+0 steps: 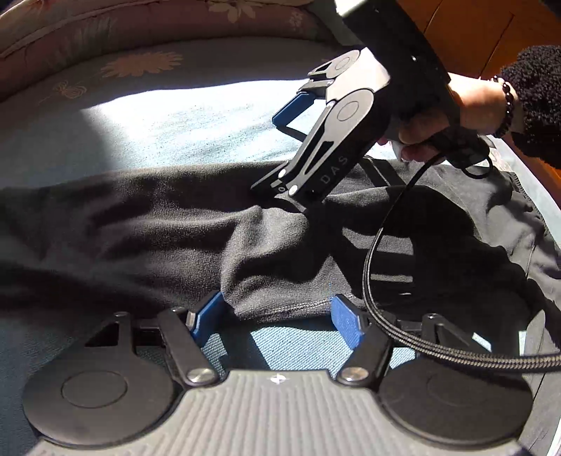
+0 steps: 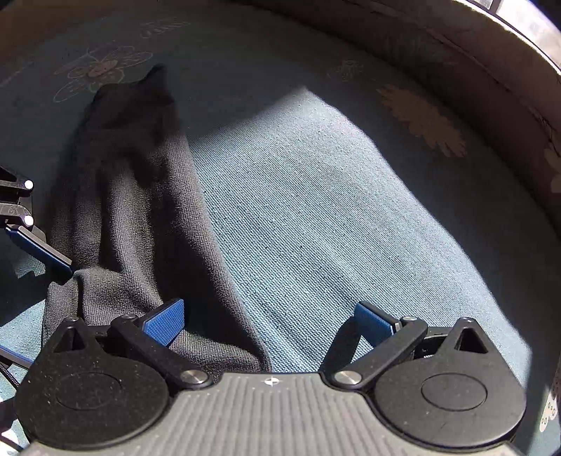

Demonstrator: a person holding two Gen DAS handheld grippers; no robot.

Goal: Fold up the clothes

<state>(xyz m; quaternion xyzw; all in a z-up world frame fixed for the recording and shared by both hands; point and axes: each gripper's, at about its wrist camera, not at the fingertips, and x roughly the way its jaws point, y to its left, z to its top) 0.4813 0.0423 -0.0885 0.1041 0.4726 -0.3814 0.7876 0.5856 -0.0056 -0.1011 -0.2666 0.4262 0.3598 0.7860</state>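
Note:
A black garment [image 1: 140, 238] lies spread and wrinkled across a blue bedsheet [image 1: 140, 133]. My left gripper [image 1: 277, 315] stands open at the near hem, the stitched edge lying between its blue pads [image 1: 345, 319] without being pinched. My right gripper [image 1: 284, 158], held by a hand [image 1: 466, 105], is open wide, and its lower finger rests on the middle of the garment. In the right wrist view, the right gripper [image 2: 271, 322] has one pad over the black garment [image 2: 129, 196] and the other over bare bedsheet [image 2: 333, 210]. The left gripper [image 2: 38, 249] shows at that view's left edge, at the cloth's border.
A pink floral quilt [image 1: 105, 28] lies along the far side of the bed. A black braided cable [image 1: 378, 280] loops over the garment at the right. Wooden floor [image 1: 491, 31] shows beyond the bed. A dark fuzzy sleeve [image 1: 536, 105] and bead bracelet are at the right.

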